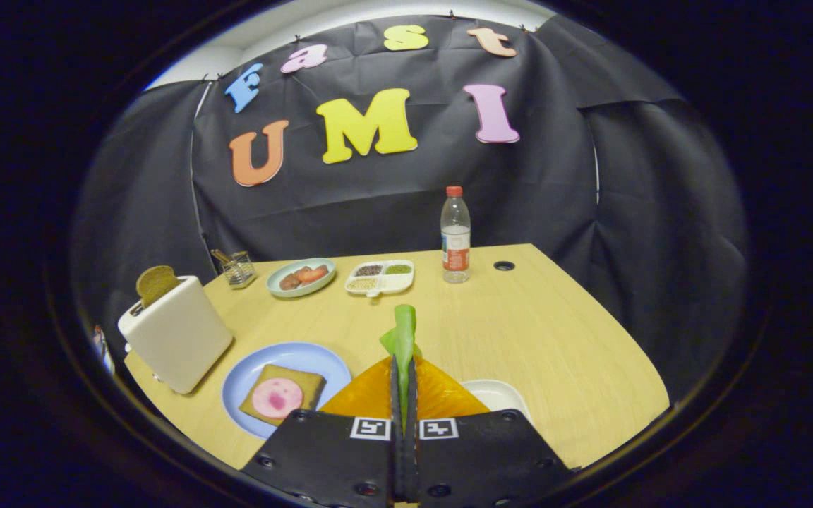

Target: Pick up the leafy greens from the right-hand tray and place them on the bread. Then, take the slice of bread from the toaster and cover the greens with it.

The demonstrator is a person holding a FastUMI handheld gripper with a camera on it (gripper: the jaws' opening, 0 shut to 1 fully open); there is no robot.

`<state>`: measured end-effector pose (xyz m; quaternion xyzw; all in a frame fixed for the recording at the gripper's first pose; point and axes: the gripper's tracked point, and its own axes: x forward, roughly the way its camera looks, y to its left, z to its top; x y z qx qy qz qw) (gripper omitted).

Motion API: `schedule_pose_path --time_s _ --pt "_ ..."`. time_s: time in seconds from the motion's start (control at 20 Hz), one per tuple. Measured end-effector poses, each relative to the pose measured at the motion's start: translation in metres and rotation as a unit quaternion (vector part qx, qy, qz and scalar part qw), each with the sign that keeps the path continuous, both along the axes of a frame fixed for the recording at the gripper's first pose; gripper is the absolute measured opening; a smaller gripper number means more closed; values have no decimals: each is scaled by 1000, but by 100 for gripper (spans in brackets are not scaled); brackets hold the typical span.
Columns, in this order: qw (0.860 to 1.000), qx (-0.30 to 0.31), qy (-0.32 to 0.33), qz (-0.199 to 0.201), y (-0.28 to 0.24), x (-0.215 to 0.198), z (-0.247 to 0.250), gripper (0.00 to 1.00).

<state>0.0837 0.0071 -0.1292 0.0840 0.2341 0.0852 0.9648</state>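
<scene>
Tabletop (519,331) open ahead; tongs (404,381) pinch leafy greens (402,335).

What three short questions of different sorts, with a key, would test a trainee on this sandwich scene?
1. True or false: the gripper is shut on the leafy greens.
2. What lies on the bread on the blue plate?
A) a pink meat slice
B) a fried egg
C) nothing
3. Fill in: a slice of bread stands up out of the ____.

Key
1. True: both jaws press on the leaf.
2. A, the pink meat slice.
3. toaster.
</scene>
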Motion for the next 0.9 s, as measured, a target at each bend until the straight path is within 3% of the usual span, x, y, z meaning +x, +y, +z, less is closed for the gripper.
schedule_pose_path --time_s 0.25,0.55,0.9 --pt "999 -31 -7 28 60 1 14 0" --pt "997 -77 3 29 106 9 -5 0" --pt "998 -38 29 43 171 11 -32 0"
